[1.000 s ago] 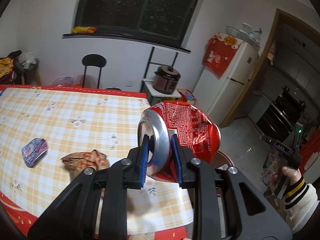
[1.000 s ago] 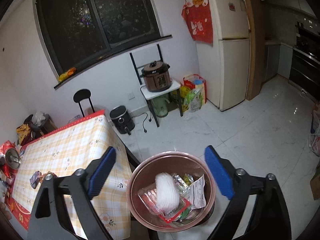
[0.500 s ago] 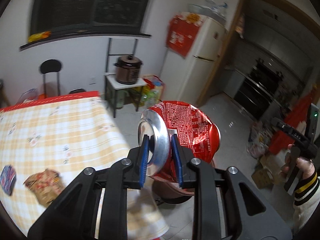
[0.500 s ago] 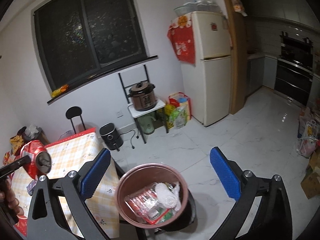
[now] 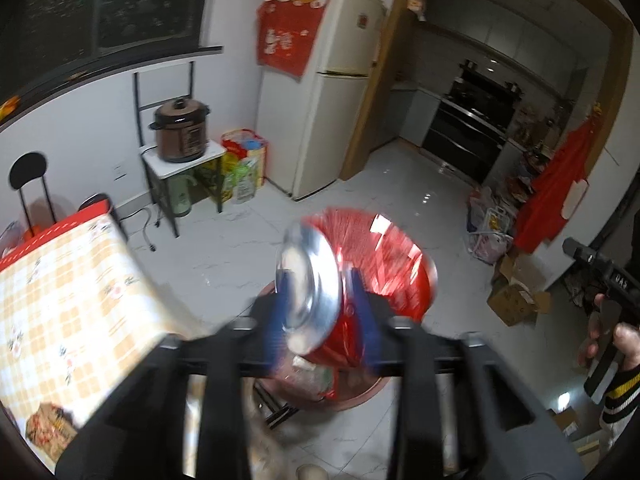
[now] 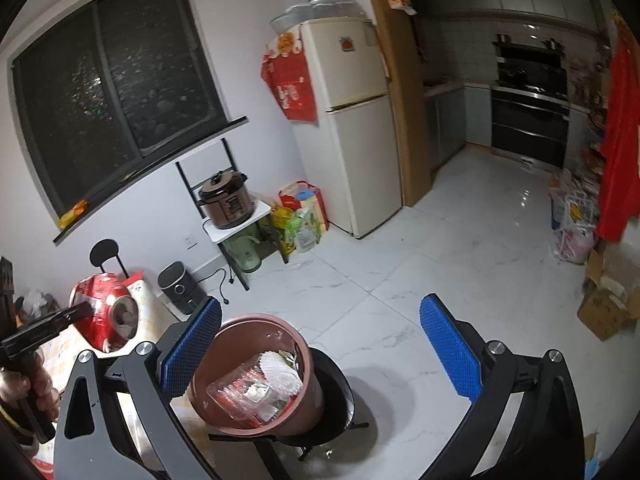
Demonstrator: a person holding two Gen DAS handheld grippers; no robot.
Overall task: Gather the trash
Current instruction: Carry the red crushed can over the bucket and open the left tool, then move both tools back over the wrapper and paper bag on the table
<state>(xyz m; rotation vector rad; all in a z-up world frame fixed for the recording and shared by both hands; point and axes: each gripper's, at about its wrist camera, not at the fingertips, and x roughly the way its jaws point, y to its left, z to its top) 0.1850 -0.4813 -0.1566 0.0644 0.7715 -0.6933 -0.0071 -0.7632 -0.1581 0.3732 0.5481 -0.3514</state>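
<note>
My left gripper point(image 5: 320, 312) is shut on a crushed red drink can point(image 5: 360, 268), gripping its silver rim, and holds it in the air above the brown trash bin point(image 5: 360, 392). In the right wrist view the can point(image 6: 102, 312) hangs left of the bin point(image 6: 256, 376), which stands on a black stool and holds plastic wrappers and paper. My right gripper point(image 6: 320, 344) is open and empty, with the bin low between its fingers. A crumpled snack wrapper point(image 5: 48, 428) lies on the checked table point(image 5: 72, 300).
A pressure cooker point(image 6: 226, 200) sits on a small rack by the wall, beside bags and a fridge point(image 6: 348, 128). A black chair point(image 6: 106, 256) and a small appliance point(image 6: 180, 288) stand near the table. Cardboard boxes point(image 6: 608, 304) lie at the right on the white tile floor.
My left gripper has swung right, off the table and over the bin, still holding the can. My right gripper has drawn back and up from the bin.
</note>
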